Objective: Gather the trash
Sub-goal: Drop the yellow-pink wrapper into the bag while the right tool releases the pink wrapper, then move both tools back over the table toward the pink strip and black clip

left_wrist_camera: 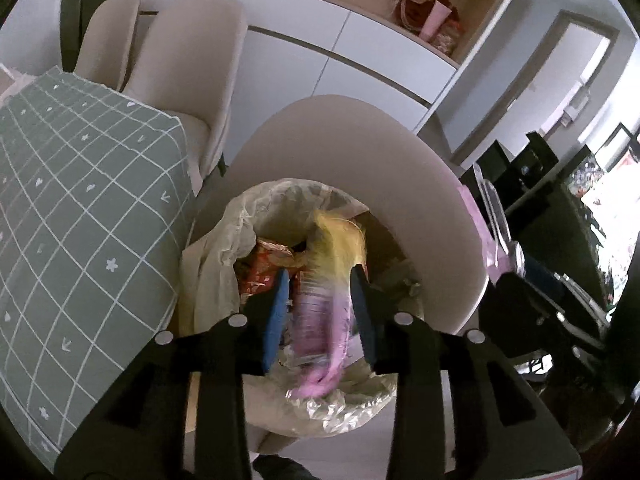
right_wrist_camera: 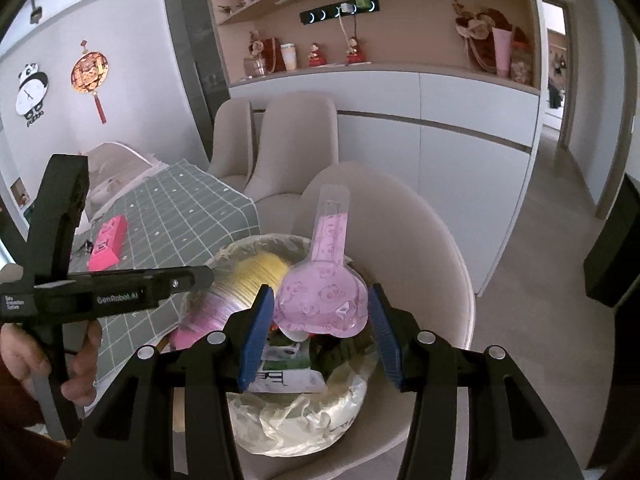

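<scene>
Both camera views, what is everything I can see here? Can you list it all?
Bin: one, lined with a clear bag, on a chair seat, part full of wrappers.
Blurred wrapper: one, yellow and pink, between the left gripper's fingers over the bin.
Panda pack: one, pink and clear, between the right gripper's fingers above the bin.
Chairs: three, beige; two by the table, one under the bin.
Tablecloth: one, green check, on the table at left.
Pink box: one, on the tablecloth.
Panda clock: one, black and white, on the wall.
Shelf ornaments: several, mostly red, above white cabinets.
Left gripper: black, blue pads.
Right gripper: black, blue pads.
Hand: one, holding the left gripper's handle.
</scene>
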